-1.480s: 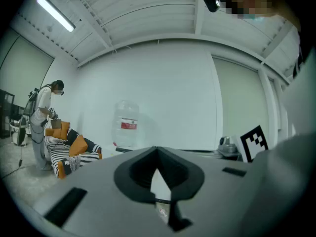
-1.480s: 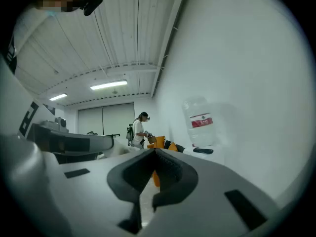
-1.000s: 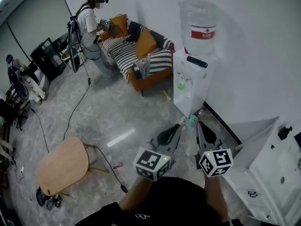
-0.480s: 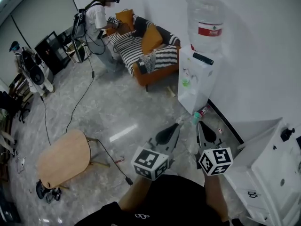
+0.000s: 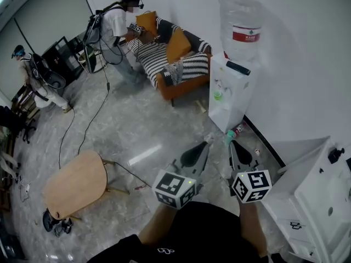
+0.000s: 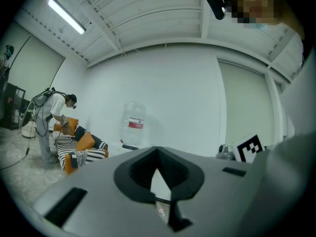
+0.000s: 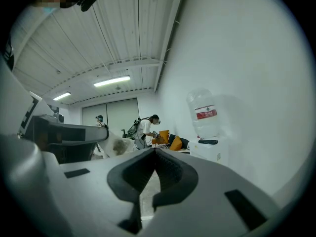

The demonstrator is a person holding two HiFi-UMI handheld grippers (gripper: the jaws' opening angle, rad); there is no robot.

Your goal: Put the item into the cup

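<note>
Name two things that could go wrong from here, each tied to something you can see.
1. The cable trailing across the floor beside the wooden table is a trip hazard.
2. The left tongs and right tongs are both shut and empty, with no cup or item in view, so the task may stall.

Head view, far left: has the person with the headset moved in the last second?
Yes. The person has stepped right, one leg now striding out in front of the black cabinet.
</note>
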